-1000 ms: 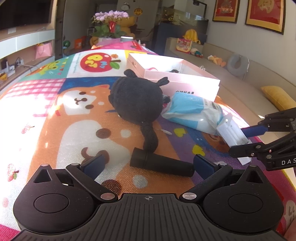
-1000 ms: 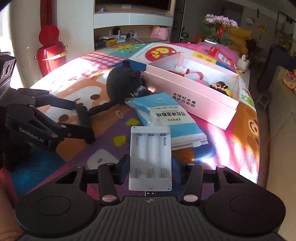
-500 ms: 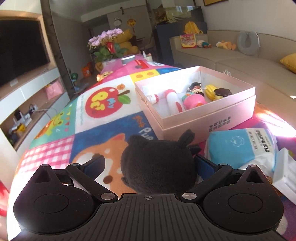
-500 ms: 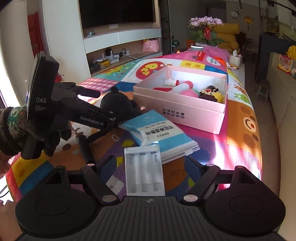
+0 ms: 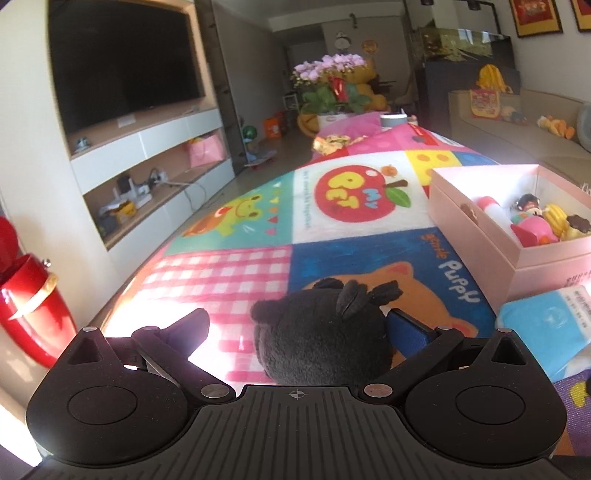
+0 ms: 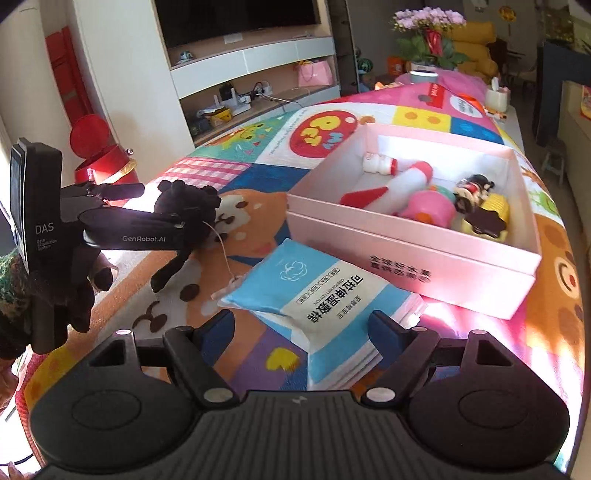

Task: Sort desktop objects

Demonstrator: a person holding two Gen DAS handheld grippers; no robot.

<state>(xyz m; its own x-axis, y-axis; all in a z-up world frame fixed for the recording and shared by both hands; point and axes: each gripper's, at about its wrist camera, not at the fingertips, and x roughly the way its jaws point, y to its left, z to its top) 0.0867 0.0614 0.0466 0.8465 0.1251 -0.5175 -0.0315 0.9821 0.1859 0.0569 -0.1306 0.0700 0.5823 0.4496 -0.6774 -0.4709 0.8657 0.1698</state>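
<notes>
A table covered by a cartoon-patchwork cloth (image 6: 424, 114) carried everything. On the cloth sat an open pink box (image 6: 413, 254), and touching its near wall lay a blue wipes pack (image 6: 314, 295). At the far end stood a white cup (image 6: 496, 98), a small grey pot (image 6: 423, 76) and crumpled gold wrappers (image 5: 332, 141).

Both mounted low behind own fingers, looking forward and down along the counter (image 5: 236, 273) toward the far flowers (image 6: 428, 18). Left view close over black plush (image 5: 321, 336); both sharing pink box (image 6: 413, 243).
</notes>
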